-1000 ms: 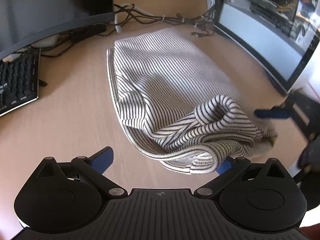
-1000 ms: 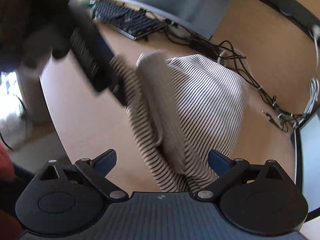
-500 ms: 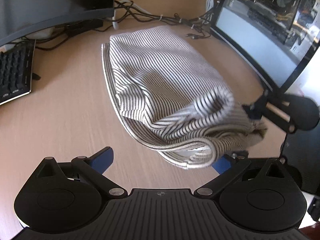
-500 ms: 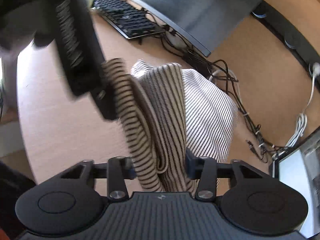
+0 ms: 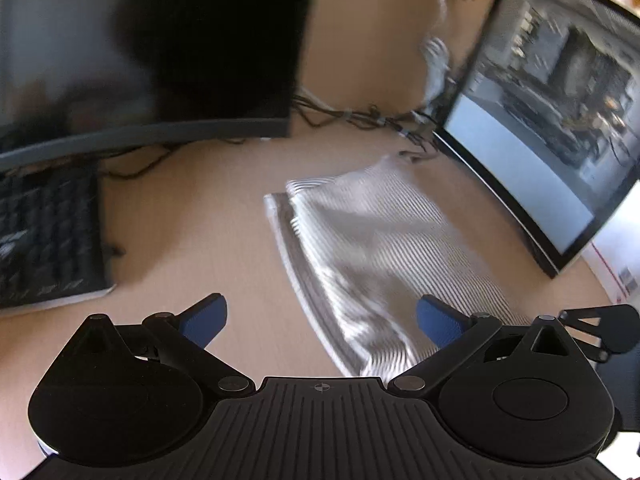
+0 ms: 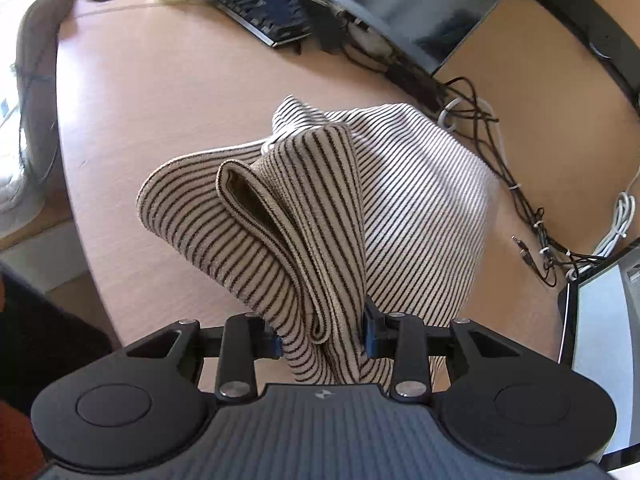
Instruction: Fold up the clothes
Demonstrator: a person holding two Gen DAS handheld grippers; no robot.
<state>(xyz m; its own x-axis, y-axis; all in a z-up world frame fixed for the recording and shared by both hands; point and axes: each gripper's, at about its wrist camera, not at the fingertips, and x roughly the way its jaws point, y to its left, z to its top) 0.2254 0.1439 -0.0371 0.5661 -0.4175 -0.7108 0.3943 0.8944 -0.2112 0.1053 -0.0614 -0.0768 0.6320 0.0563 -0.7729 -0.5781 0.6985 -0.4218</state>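
Observation:
A cream garment with thin dark stripes lies partly folded on the wooden desk. My right gripper has a bunched fold of it between its blue pads, which press on the cloth as the jaws are closing. The fold is lifted off the desk in front of the camera. My left gripper is open with nothing between its fingers. In the blurred left wrist view the striped garment lies ahead and to the right, close to the right finger.
A black keyboard and a dark monitor stand on the left. A second, lit monitor is on the right, with tangled cables behind the garment. The desk's curved edge runs down the left of the right wrist view.
My right jaws went from wide open to closed on the bunched fold. My left gripper drew away from the cloth and out of the right wrist view; its own view is now blurred.

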